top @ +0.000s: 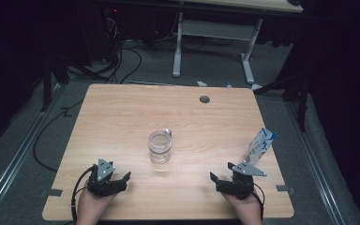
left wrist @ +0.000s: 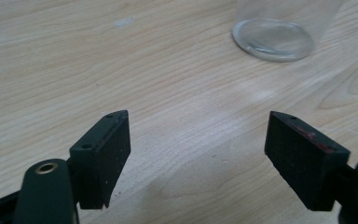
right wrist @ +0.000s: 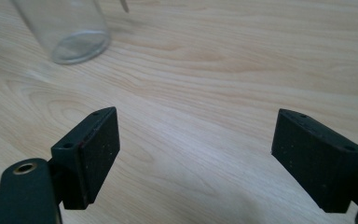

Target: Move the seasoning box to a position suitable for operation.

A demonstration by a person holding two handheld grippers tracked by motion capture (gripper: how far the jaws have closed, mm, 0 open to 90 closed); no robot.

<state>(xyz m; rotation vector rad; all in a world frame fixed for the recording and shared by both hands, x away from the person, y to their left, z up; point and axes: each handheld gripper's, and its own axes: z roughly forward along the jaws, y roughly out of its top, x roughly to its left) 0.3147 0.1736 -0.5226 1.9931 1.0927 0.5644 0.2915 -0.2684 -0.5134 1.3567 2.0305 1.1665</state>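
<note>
A clear glass jar (top: 160, 146) stands upright near the middle of the wooden table (top: 122, 117). Its base shows in the left gripper view (left wrist: 274, 38) at the top right and in the right gripper view (right wrist: 70, 32) at the top left. A blue-and-white carton (top: 260, 145) stands tilted at the table's right side. My left gripper (top: 114, 178) rests at the front left, open, with bare wood between its jaws (left wrist: 198, 140). My right gripper (top: 221, 174) sits at the front right, just in front of the carton, open and holding nothing (right wrist: 196, 140).
A dark round grommet hole (top: 204, 99) lies near the table's far edge. Beyond the table stand the white legs of another desk (top: 178, 47), with cables on the grey floor (top: 122, 61). The table's right edge runs close by the carton.
</note>
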